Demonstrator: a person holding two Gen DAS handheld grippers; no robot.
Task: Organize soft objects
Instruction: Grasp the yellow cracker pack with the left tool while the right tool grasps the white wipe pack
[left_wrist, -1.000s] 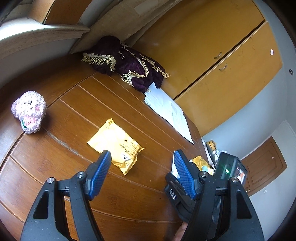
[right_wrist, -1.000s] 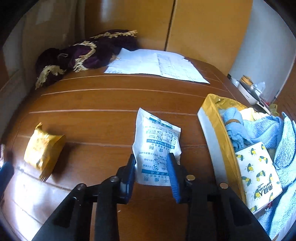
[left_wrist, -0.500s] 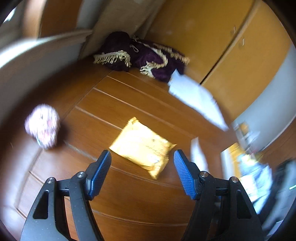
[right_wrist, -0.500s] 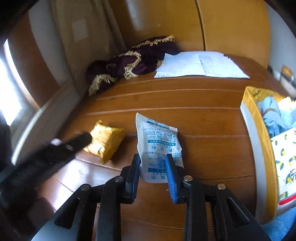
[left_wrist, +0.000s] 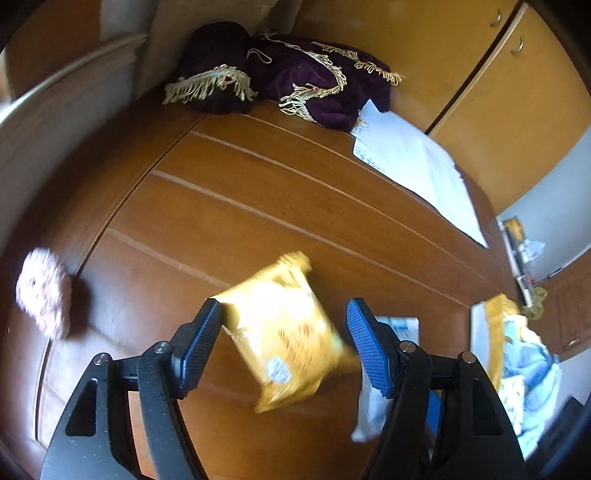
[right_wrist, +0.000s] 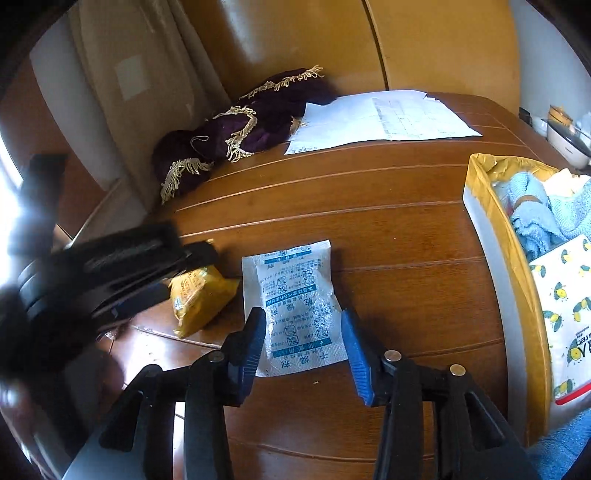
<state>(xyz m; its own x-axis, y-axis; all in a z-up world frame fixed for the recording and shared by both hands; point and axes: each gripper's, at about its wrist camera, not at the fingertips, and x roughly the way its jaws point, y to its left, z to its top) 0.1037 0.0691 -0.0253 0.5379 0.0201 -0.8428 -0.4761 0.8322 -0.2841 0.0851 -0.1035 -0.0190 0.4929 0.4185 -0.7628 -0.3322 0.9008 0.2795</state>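
Observation:
A yellow packet (left_wrist: 284, 332) lies flat on the wooden table (left_wrist: 258, 206). My left gripper (left_wrist: 284, 317) is open with one blue pad on each side of it, not touching. In the right wrist view the left gripper (right_wrist: 191, 273) shows as a blurred black shape over the same yellow packet (right_wrist: 201, 295). A white packet with blue print (right_wrist: 295, 295) lies beside it, and my right gripper (right_wrist: 303, 325) stands open around its near end. That white packet (left_wrist: 400, 325) is partly hidden behind my left gripper's right finger.
A yellow-rimmed box (right_wrist: 480, 206) at the right holds blue towels and a lemon-printed pack. A pink plush toy (left_wrist: 42, 295) sits at the table's left. A purple fringed cloth (left_wrist: 295, 81) and white papers (left_wrist: 413, 166) lie at the back, before wooden cupboards.
My left gripper has swung in over the yellow packet, which now lies between its pads. My right gripper has opened wider around the white packet.

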